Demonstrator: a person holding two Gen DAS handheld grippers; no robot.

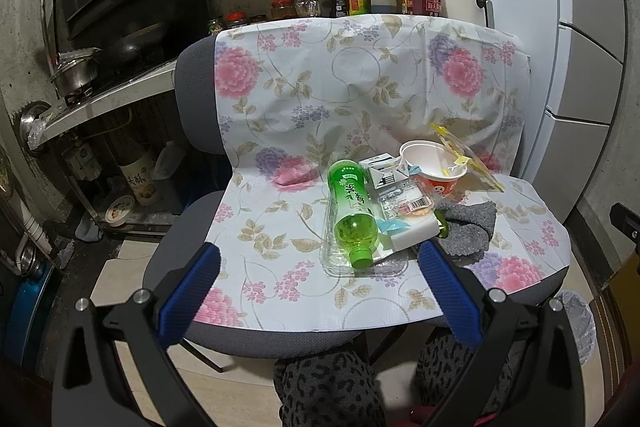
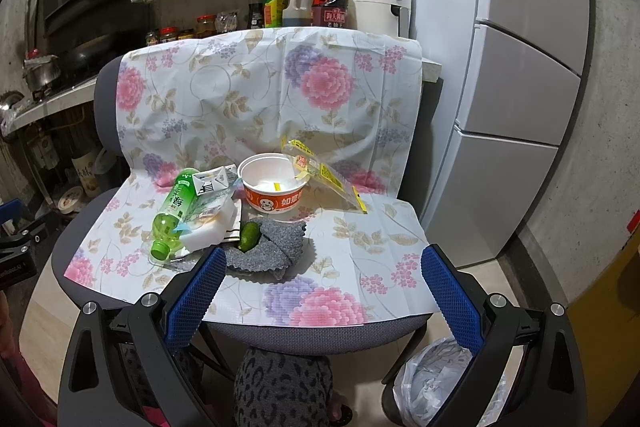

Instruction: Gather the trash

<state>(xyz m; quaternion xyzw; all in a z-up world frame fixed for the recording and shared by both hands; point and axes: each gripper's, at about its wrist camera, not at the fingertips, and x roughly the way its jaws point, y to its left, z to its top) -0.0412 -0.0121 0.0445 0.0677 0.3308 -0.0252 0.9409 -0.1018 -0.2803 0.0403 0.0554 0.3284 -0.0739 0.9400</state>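
Trash lies on a chair seat covered by a floral cloth. A green plastic bottle lies on a clear tray. Beside it are a small carton, a white sponge block, an orange paper bowl, a yellow-printed wrapper, a grey rag and a small green fruit. My left gripper is open and empty in front of the bottle. My right gripper is open and empty in front of the rag.
A bin lined with a clear bag stands on the floor at the chair's front right. A fridge is at the right. A counter with bottles and jars and a stove lie behind the chair.
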